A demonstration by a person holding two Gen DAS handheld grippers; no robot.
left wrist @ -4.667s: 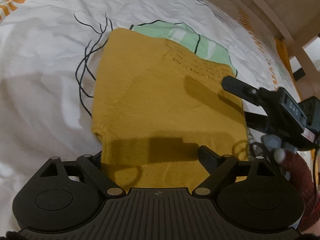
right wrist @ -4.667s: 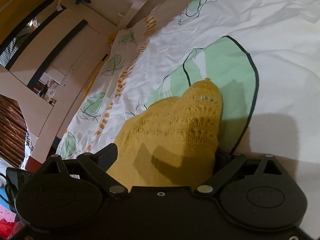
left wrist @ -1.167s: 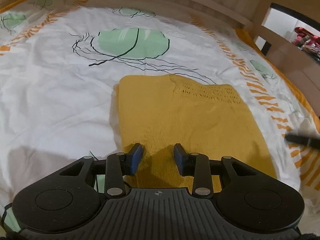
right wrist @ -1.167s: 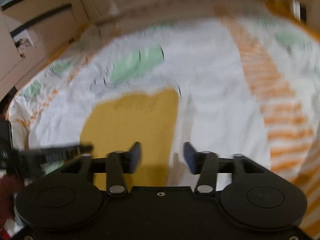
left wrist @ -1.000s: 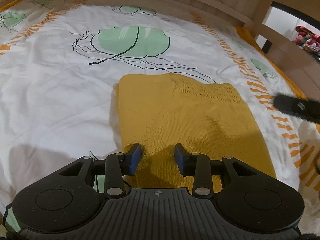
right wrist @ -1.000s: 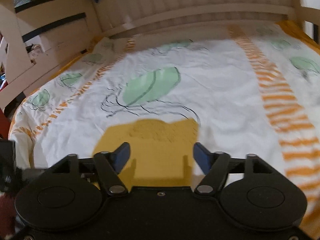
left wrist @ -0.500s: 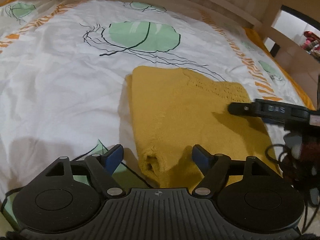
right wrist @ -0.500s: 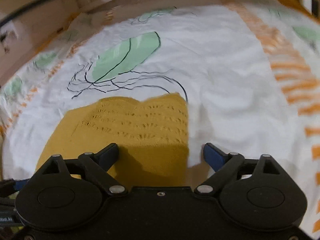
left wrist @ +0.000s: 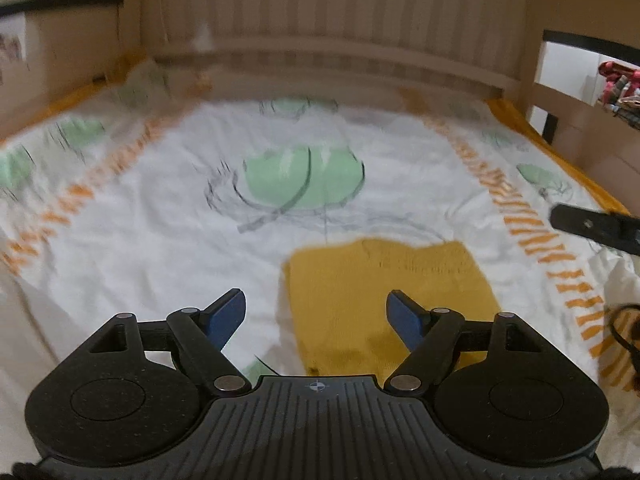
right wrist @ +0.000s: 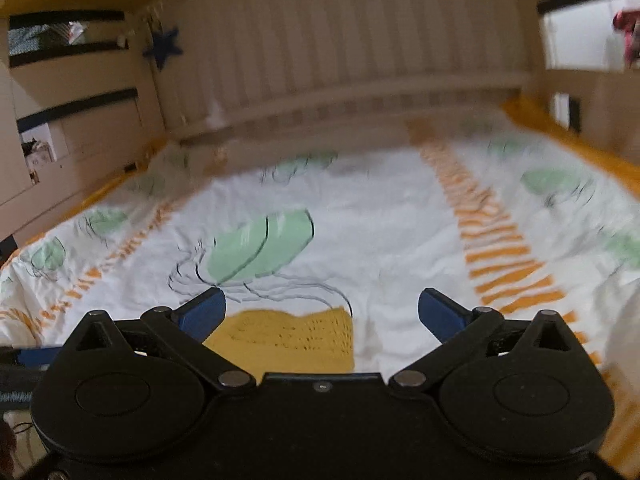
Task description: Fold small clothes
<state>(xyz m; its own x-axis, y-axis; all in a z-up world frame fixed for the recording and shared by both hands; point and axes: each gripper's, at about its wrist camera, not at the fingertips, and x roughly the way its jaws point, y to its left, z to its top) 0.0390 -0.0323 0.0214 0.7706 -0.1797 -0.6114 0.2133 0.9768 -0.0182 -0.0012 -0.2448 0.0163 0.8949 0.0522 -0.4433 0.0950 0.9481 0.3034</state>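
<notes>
A mustard-yellow knitted garment [left wrist: 384, 292] lies folded into a rectangle on the bed sheet, its lace-patterned edge at the far side. In the right wrist view only that far, patterned part [right wrist: 288, 336] shows above the gripper body. My left gripper [left wrist: 316, 296] hovers above the garment's near left edge, open, with nothing between its blue pads. My right gripper [right wrist: 322, 294] is raised over the far right corner; its jaws are opening and hold nothing. One dark finger of the right gripper [left wrist: 592, 226] reaches in from the right edge of the left wrist view.
The white bed sheet [left wrist: 160, 240] has green leaf prints and orange striped bands. A slatted wooden headboard [right wrist: 360, 60] closes the far end, and low wooden rails [left wrist: 560, 100] run along the sides. A blue star [right wrist: 162, 50] hangs on the wall at left.
Both grippers have risen and drawn back from the garment, so it looks smaller and lower in view. Both pairs of jaws spread wider. The garment stays flat on the sheet.
</notes>
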